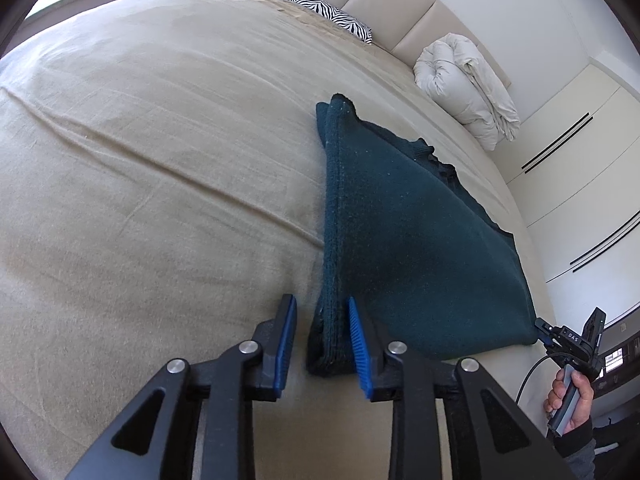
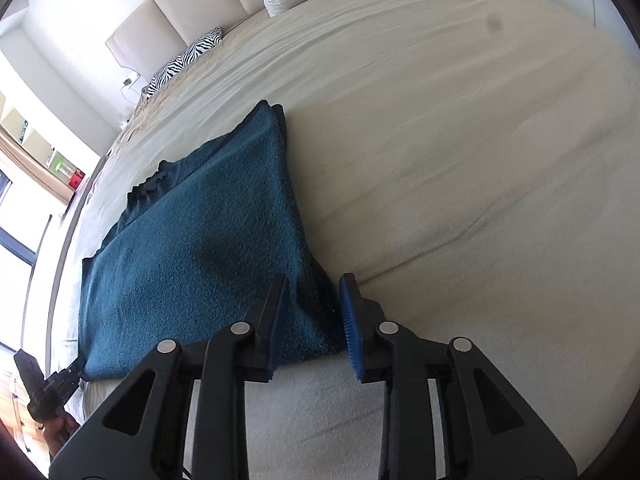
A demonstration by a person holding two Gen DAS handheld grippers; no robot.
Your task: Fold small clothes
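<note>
A dark teal knitted garment [image 1: 404, 236] lies folded flat on the beige bed; it also shows in the right wrist view [image 2: 192, 248]. My left gripper [image 1: 322, 344] is open, its blue pads [image 1: 358, 344] on either side of the garment's near left corner, one pad on top of the fabric edge. My right gripper [image 2: 314, 320] is open around the garment's near right corner, left finger resting on the cloth. In the left wrist view the right gripper [image 1: 544, 330] touches the far corner.
The beige bedsheet [image 1: 160, 160] spreads wide to the left of the garment and to its right [image 2: 460, 160]. A zebra-print pillow [image 1: 332, 14] and a rolled white duvet [image 1: 468, 84] lie by the padded headboard. White wardrobe doors [image 1: 580, 160] stand beyond the bed.
</note>
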